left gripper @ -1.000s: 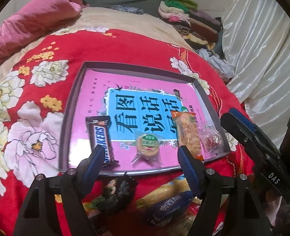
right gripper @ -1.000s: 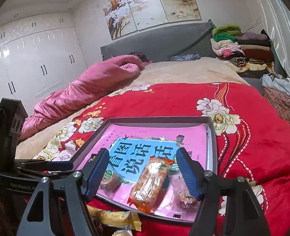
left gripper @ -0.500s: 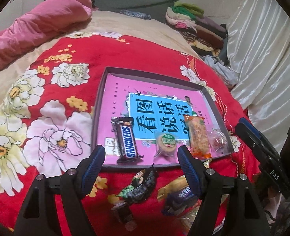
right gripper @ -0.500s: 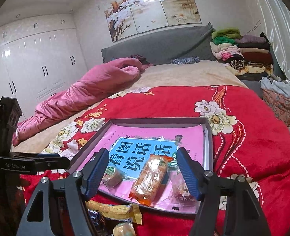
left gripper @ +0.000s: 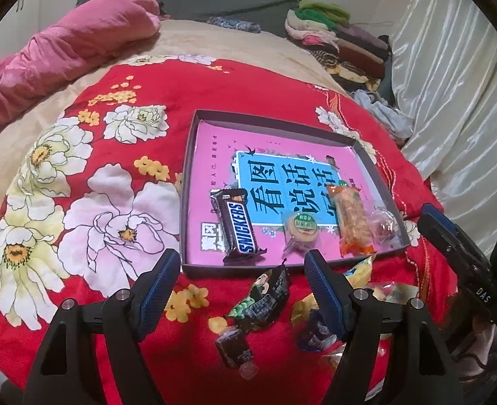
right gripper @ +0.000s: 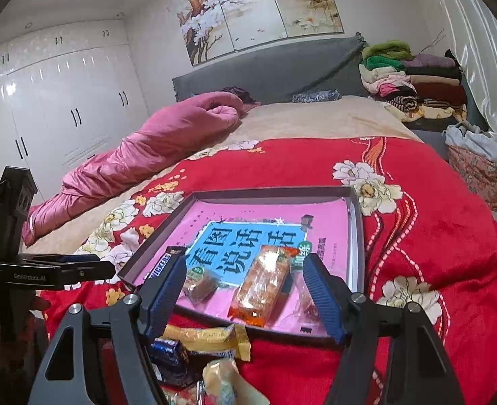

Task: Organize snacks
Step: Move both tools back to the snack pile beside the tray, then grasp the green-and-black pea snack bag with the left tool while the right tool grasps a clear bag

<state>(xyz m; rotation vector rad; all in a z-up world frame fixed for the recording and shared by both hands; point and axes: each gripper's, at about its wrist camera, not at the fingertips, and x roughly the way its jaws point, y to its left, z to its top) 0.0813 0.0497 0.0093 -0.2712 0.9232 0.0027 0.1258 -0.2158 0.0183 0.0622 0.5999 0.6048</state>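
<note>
Left wrist view: the left hand-held gripper (left gripper: 240, 280) has pulled back, wide and empty, leaving the Snickers (left gripper: 239, 225) in the tray (left gripper: 189, 182) beside the cookie (left gripper: 301, 227) and orange pack (left gripper: 353, 221). Loose snacks (left gripper: 261, 298) remain on the bed.

Right wrist view: the right hand-held gripper (right gripper: 245, 290), wide and empty, hovers over the tray's (right gripper: 358, 236) near edge; a yellow pack (right gripper: 208, 335) is likely next.
</note>
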